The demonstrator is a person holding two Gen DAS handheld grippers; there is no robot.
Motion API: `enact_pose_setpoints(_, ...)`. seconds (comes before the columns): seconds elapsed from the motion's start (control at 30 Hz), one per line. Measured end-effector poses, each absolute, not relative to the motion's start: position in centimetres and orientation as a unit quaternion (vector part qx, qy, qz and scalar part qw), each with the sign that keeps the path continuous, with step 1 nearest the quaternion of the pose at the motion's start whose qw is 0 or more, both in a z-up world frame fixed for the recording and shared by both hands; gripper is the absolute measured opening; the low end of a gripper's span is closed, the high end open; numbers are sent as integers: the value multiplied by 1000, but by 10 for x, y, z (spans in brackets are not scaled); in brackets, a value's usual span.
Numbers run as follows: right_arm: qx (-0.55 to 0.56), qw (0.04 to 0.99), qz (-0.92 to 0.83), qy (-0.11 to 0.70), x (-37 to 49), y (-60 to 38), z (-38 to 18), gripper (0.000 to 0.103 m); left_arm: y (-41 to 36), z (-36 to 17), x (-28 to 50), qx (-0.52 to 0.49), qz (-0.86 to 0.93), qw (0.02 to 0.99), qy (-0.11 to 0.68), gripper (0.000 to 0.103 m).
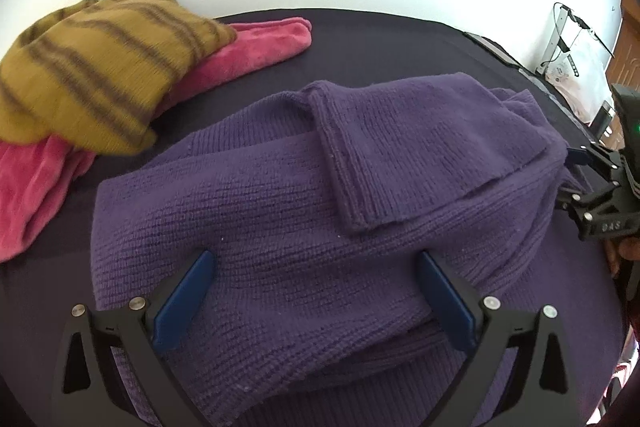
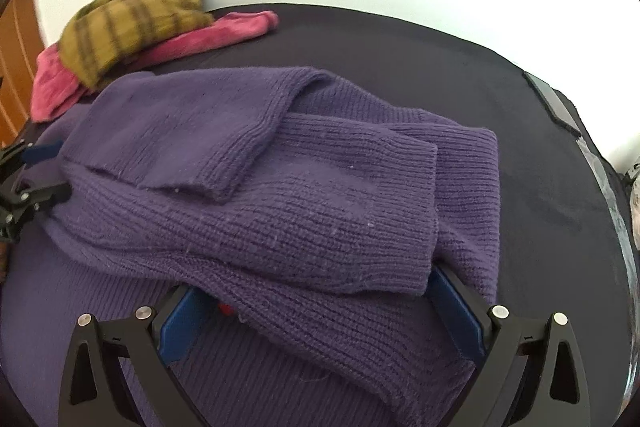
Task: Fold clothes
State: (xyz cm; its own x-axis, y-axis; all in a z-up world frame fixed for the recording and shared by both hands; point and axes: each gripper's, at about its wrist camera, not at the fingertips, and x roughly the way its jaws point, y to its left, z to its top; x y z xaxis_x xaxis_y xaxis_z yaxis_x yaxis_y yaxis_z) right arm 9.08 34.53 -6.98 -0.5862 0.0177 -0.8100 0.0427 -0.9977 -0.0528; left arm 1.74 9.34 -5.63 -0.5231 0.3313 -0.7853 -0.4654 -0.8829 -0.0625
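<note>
Purple knitted sweater (image 1: 280, 211) lies partly folded on a dark worktop (image 1: 400, 43), one sleeve laid across its body. Left claw (image 1: 316, 283) and right claw (image 2: 320, 307) both hover over it with jaws spread wide, gripping nothing. Farther back, a mustard striped garment (image 1: 100, 67) rests on a pink one (image 1: 256, 51).

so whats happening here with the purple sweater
A person with a handheld gripper in each hand is folding a purple sweater on a dark table. Both sleeves are folded in. The left gripper and right gripper are open over its near edge, gripping nothing. A mustard striped garment lies on a pink one behind.
</note>
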Motion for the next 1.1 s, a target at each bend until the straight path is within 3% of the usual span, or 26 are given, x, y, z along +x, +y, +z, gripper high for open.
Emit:
enact_pose_setpoints(0.3,453,-1,-891,26,50,363,-71,102,108,-57,-24,-429,870,230,70,101)
enact_pose_setpoints(0.53,453,19,-891,35,55,365,-70,102,104,-51,-13,-433,868,233,76,101)
enact_pose_setpoints(0.77,412,57,-908,51,149,345,-20,102,61,-18,48,-429,868,249,20,101)
enact_pose_setpoints(1.1,438,97,-891,66,248,309,-46,102,37,-35,141,-440,864,244,25,102)
